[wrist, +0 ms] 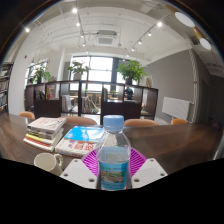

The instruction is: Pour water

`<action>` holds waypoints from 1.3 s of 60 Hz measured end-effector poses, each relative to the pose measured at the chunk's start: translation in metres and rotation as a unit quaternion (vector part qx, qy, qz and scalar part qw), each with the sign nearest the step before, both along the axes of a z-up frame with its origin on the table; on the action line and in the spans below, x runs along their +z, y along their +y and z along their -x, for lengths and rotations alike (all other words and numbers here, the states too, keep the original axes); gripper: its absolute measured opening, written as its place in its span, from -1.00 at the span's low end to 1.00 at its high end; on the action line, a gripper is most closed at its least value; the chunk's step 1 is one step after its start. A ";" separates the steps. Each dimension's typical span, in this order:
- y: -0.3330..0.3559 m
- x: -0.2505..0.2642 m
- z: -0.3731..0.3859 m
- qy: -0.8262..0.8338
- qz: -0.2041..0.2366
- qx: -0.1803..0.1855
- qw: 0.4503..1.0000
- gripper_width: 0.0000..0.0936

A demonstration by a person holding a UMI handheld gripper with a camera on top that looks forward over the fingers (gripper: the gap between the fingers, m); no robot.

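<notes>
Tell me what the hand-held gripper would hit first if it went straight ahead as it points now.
The hand-held gripper already has the water bottle between its fingers, so the bottle comes first. Whether both pads press on it is unclear. Beyond it, probably the books or a chair; depth is hard to judge.

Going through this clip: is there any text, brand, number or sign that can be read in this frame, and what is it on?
None can be read.
Water bottle between the gripper fingers: its blue label carries print, too small to read.
Stack of books left of the bottle: cover and spine print too blurred to read.
Open magazine beside the books: pictures and text too blurred to read.
</notes>
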State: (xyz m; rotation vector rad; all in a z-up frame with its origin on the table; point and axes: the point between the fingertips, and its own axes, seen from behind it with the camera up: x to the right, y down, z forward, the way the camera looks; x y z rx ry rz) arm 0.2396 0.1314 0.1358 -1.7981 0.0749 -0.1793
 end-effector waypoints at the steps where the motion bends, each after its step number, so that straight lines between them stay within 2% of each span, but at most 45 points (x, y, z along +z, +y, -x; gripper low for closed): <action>1: 0.001 -0.004 -0.002 0.002 0.003 -0.001 1.000 -0.27; 10: 0.007 -0.041 -0.006 0.017 0.022 0.007 1.000 -0.27; 13: 0.008 -0.056 -0.009 0.014 0.040 0.008 0.999 -0.22; 20: 0.002 -0.055 -0.011 0.046 0.014 -0.001 0.999 -0.20; 27: 0.002 -0.056 -0.008 0.050 0.009 0.009 0.999 -0.01; 30: 0.000 -0.063 -0.009 0.055 0.020 0.010 0.998 0.14; 37: -0.014 -0.083 -0.016 0.043 0.051 -0.009 0.998 0.67; 40: -0.022 -0.091 -0.016 0.037 0.065 -0.011 0.997 0.84; 50: -0.066 -0.097 -0.005 0.037 0.094 -0.006 0.995 0.85; 57: -0.105 -0.095 0.006 0.048 0.101 -0.020 0.994 0.85; 78: -0.213 -0.035 0.094 0.026 0.078 -0.001 0.997 0.83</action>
